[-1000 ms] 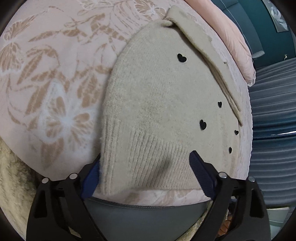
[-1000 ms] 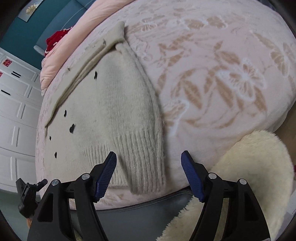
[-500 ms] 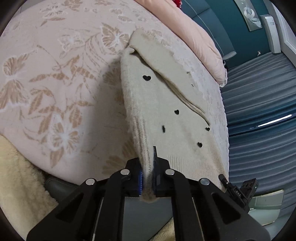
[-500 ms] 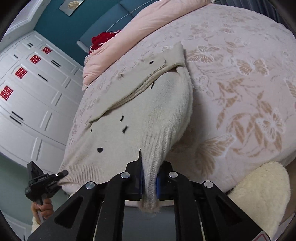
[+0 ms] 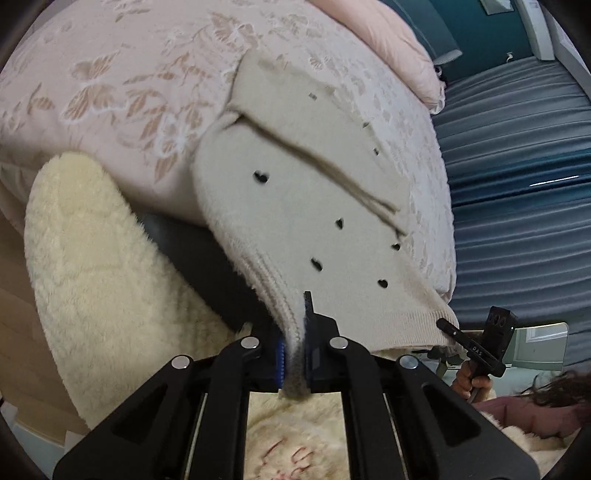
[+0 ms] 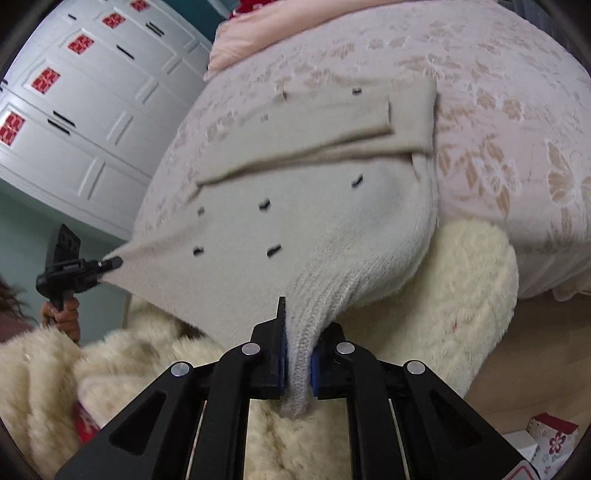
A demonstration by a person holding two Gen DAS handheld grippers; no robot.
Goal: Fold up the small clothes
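Sweater (image 5: 295,206), soft, light knit, drapes from the bed (image 5: 129,74); I have left gripper (image 5: 293,363) and right gripper (image 6: 297,363) clamped on its ribbed hem corners, the firmest hold.

1. Ahead of you: bed (image 5: 122,92) under a pink bedspread with tan butterfly and leaf pattern.
2. On your left: white panelled wardrobe (image 6: 92,110) with red emblems on its doors.
3. Far end: teal wall (image 5: 491,33).
4. Below: wooden floor (image 6: 535,350).
5. On your right: grey-blue pleated curtain (image 5: 517,166).
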